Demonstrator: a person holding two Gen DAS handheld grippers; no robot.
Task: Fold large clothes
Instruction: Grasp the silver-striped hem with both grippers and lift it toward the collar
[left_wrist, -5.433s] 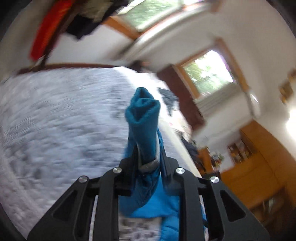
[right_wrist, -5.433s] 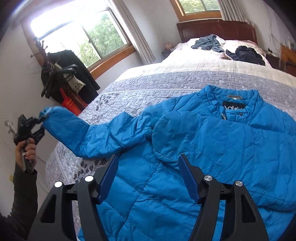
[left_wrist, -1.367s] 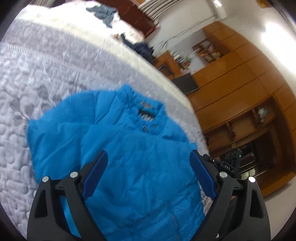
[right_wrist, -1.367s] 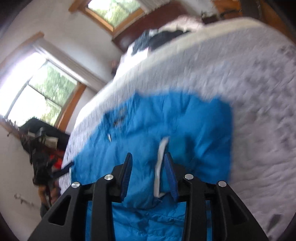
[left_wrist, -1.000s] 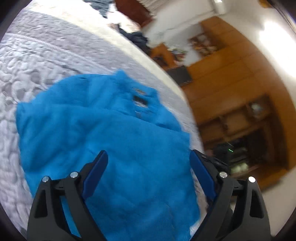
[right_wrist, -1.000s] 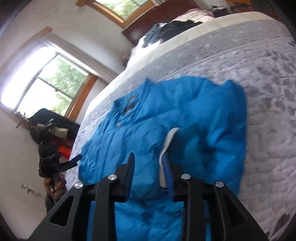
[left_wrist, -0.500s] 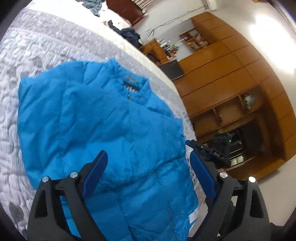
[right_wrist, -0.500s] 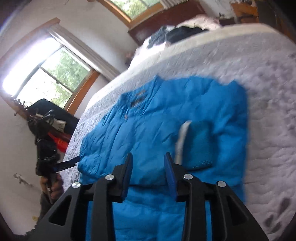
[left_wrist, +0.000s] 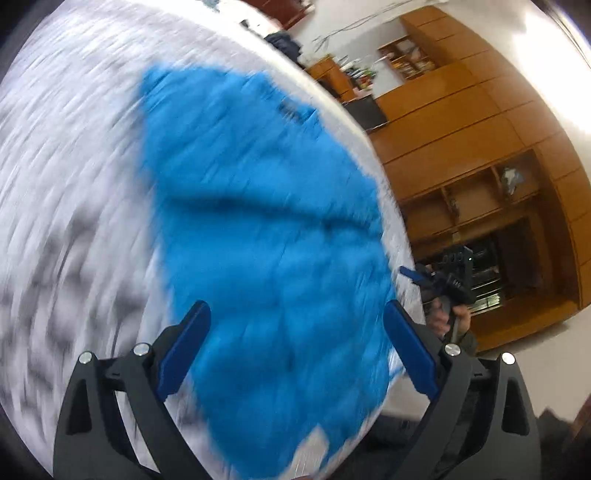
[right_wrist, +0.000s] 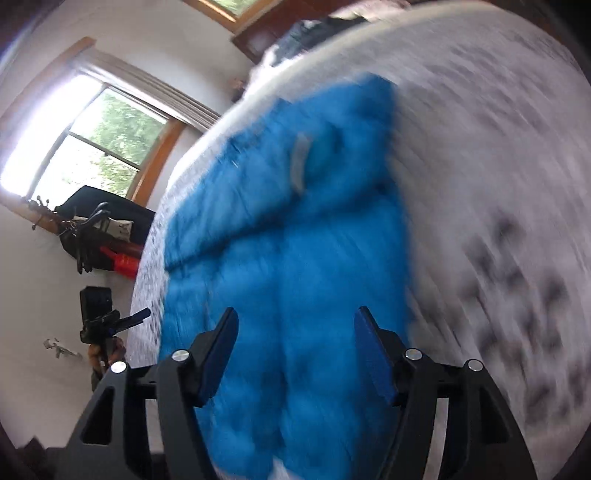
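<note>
A blue puffer jacket (left_wrist: 258, 229) lies flat on the grey patterned bedspread (left_wrist: 66, 192), both sleeves folded in over its front. My left gripper (left_wrist: 295, 314) hovers open above the jacket's lower part, nothing between its fingers. The right wrist view shows the same jacket (right_wrist: 288, 266), a folded sleeve with a pale cuff (right_wrist: 300, 166) lying across the chest. My right gripper (right_wrist: 295, 321) is open over the jacket's lower half. Each view catches the other gripper off the bed's edge: the right one (left_wrist: 448, 277), the left one (right_wrist: 107, 321). Both views are motion-blurred.
Wooden cabinets and shelves (left_wrist: 480, 166) stand beyond the bed's right side. A window (right_wrist: 85, 147) and a rack of dark clothes (right_wrist: 96, 229) are at the left. Other garments (left_wrist: 284, 38) lie at the far end of the bed (right_wrist: 498, 184).
The right gripper let go of the sleeve cuff, which now lies across the jacket's chest, and opened wider. Both grippers have swung toward the jacket's lower end; the views now blur.
</note>
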